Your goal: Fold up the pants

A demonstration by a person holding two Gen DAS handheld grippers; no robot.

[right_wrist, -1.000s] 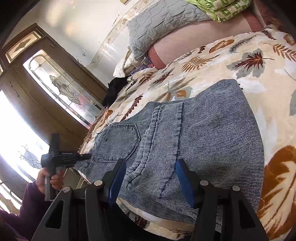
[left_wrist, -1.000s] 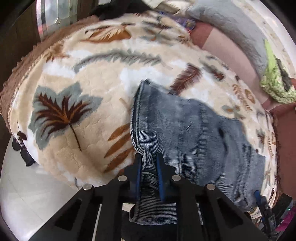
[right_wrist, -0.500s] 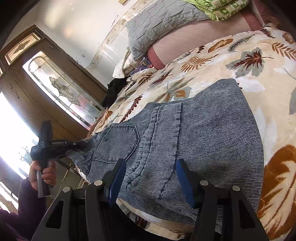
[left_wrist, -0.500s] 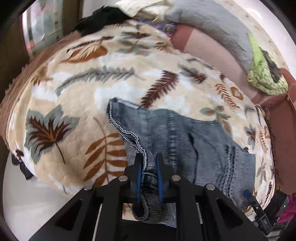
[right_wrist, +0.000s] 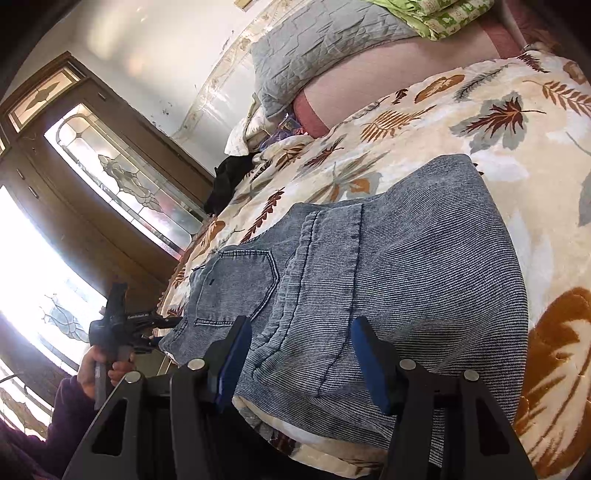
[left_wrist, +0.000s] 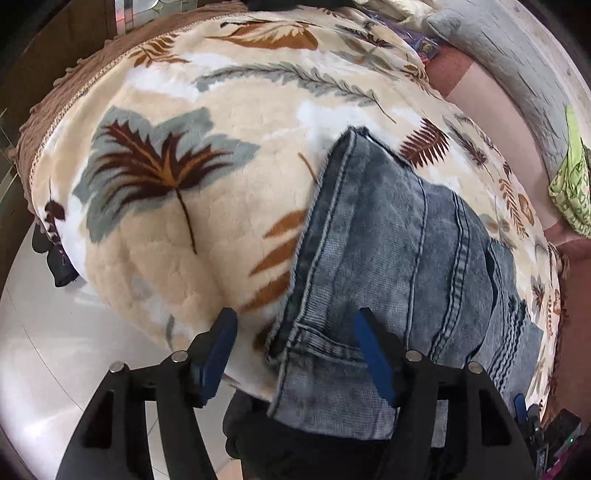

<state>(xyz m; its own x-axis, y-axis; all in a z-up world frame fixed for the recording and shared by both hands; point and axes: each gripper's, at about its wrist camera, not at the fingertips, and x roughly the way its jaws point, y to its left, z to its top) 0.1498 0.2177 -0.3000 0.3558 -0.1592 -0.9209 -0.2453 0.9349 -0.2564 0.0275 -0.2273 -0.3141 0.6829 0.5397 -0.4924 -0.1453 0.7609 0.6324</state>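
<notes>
A bed covered by a cream leaf-print blanket [left_wrist: 192,206] fills both views, with a grey quilted pillow [right_wrist: 317,48] and a folded green cloth [right_wrist: 447,14] at its head and a stained-glass door [right_wrist: 122,177] beside it. The blue jeans [left_wrist: 399,251] lie folded on the blanket near the bed's edge, back pocket up. The left claw [left_wrist: 295,347] is spread wide around the jeans' hem corner, gripping nothing, and the right claw [right_wrist: 301,360] is likewise spread, empty, just above the denim.

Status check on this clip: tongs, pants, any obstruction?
Left tongs open. Right tongs open. Folded blue denim pants flat on leaf-print fleece blanket. No obstruction.
</notes>
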